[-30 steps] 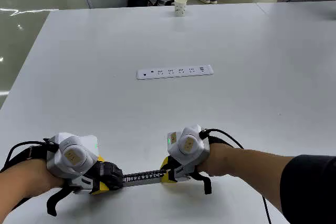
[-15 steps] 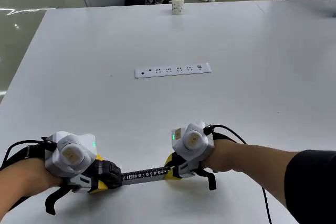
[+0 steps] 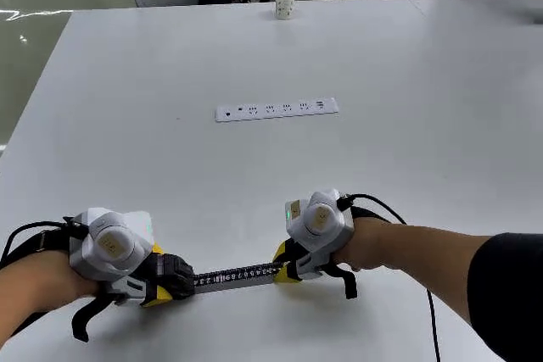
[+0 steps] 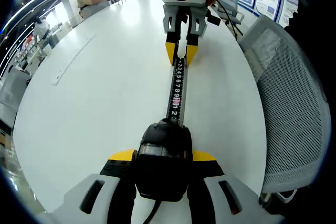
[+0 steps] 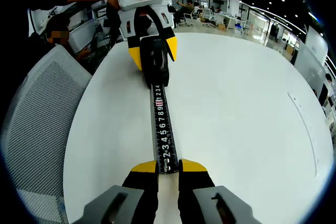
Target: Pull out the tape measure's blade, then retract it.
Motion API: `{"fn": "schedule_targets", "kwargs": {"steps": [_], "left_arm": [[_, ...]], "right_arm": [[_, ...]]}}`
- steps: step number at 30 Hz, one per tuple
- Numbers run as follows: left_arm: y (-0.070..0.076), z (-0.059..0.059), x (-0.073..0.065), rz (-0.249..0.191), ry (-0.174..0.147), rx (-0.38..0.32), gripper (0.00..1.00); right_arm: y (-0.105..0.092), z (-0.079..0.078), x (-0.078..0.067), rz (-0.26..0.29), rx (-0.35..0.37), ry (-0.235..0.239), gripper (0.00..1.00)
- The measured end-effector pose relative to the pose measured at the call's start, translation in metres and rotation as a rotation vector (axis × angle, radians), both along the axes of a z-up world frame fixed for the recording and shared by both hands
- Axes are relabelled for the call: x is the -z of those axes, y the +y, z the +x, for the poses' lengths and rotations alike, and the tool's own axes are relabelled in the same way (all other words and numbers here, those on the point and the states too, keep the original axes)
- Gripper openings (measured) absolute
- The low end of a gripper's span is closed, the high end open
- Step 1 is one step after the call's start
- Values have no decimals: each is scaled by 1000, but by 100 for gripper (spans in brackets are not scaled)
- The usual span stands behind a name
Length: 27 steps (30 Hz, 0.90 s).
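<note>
- Clamps tape measure [image 3: 176, 275] in left gripper [image 4: 164, 156], jaws closed; pinches blade [image 5: 160, 124] tip in right gripper [image 5: 168, 167], jaws likewise closed.
- Shows more blade than a second ago; means pull-out progressing, retraction pending.

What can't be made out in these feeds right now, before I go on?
End hook of the blade: right gripper view, covered by the right gripper.
Sides of the case, any lock: left gripper view and head view, covered by the left gripper.
Inside of the cup: head view, too far and small.
Power strip switch: head view, too small.
</note>
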<state>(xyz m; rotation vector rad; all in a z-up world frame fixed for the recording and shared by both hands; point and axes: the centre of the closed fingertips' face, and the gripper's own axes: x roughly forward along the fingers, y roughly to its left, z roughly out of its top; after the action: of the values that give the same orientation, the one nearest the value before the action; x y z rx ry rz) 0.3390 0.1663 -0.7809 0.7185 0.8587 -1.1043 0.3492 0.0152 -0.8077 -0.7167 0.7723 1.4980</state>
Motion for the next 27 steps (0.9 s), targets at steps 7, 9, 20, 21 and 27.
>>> {"fn": "schedule_targets", "kwargs": {"steps": [7,9,20,21,27], "left_arm": [[0,0,0,-2,-2,-2,32],[0,0,0,-3,-1,-3,32],[0,0,0,-3,-1,-5,32],[0,0,0,-3,-2,-5,32],[-1,0,0,-4,-2,-5,32]], "right_arm": [[-3,1,0,0,5,2,10],[-5,1,0,-1,5,1,10],[-13,2,-1,-7,8,4,10],[-14,3,0,-8,9,5,10],[-17,3,0,-8,16,6,10]]}}
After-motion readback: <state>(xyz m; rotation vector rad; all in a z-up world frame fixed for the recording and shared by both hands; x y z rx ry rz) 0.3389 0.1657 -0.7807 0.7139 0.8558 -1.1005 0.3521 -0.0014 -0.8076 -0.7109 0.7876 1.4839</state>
